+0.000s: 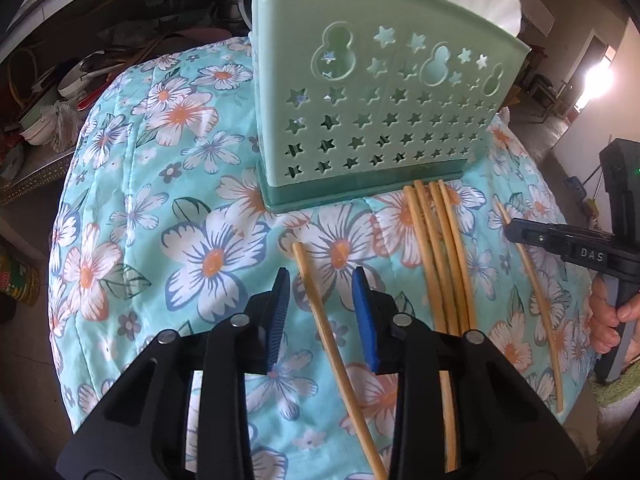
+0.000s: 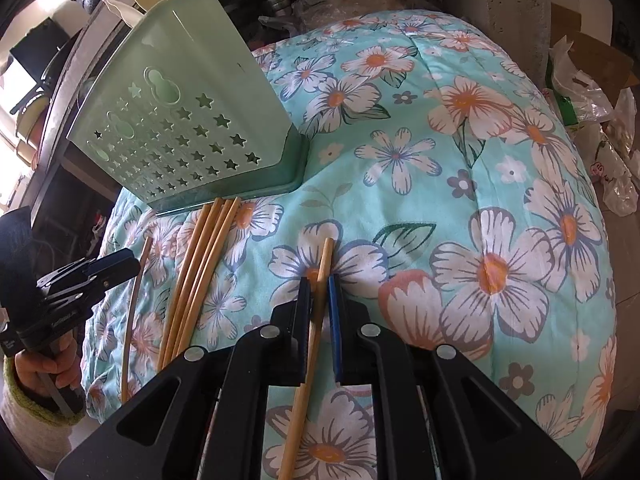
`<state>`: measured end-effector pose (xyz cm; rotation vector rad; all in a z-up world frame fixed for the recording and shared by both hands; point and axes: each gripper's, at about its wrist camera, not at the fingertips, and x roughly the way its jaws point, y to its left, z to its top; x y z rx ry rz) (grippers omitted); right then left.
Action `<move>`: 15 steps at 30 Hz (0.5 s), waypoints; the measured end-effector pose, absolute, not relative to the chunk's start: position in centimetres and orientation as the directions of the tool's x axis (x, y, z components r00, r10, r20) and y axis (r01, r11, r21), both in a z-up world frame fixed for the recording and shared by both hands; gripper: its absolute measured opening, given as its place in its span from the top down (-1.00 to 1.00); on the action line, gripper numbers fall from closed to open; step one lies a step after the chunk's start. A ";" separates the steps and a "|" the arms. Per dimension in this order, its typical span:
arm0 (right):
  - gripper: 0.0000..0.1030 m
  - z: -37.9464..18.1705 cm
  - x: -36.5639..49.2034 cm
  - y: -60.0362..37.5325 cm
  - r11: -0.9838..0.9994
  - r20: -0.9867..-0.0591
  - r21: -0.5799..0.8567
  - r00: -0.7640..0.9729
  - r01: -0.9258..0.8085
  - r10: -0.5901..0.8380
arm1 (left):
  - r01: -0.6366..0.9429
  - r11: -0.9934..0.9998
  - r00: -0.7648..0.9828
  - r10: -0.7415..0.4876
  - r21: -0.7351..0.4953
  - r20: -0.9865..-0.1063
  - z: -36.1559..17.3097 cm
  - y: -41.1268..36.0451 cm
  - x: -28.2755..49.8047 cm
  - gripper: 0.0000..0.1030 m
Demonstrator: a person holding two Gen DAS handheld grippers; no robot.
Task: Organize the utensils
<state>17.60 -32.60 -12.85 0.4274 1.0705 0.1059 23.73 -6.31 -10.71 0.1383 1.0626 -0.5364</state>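
Chopsticks (image 1: 444, 248) on floral quilt (image 1: 192, 184), cluttered shelves (image 1: 48, 92) behind

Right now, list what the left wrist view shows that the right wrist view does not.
Only left wrist: the left gripper open astride the left chopstick, and bowls on a shelf. Only right wrist: the right gripper shut on the right chopstick, plastic bags, a green-cuffed sleeve. Both: the green holder, four bundled chopsticks, the floral cloth.
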 end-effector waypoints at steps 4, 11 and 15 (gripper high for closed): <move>0.81 -12.7 18.1 -32.4 0.919 -0.835 0.378 0.471 0.114 0.285 | 0.474 0.871 0.346 -0.319 -0.129 -0.882 -11.7 -6.7 25.0 0.69; 0.80 -12.8 19.7 -32.0 0.930 -0.853 0.350 0.448 0.113 0.267 | 0.458 0.877 0.311 -0.314 -0.148 -0.897 -12.4 -7.0 26.1 0.79; 0.83 -12.9 20.0 -31.8 0.931 -0.856 0.347 0.443 0.113 0.265 | 0.447 0.881 0.318 -0.319 -0.156 -0.893 -12.8 -7.6 26.2 0.81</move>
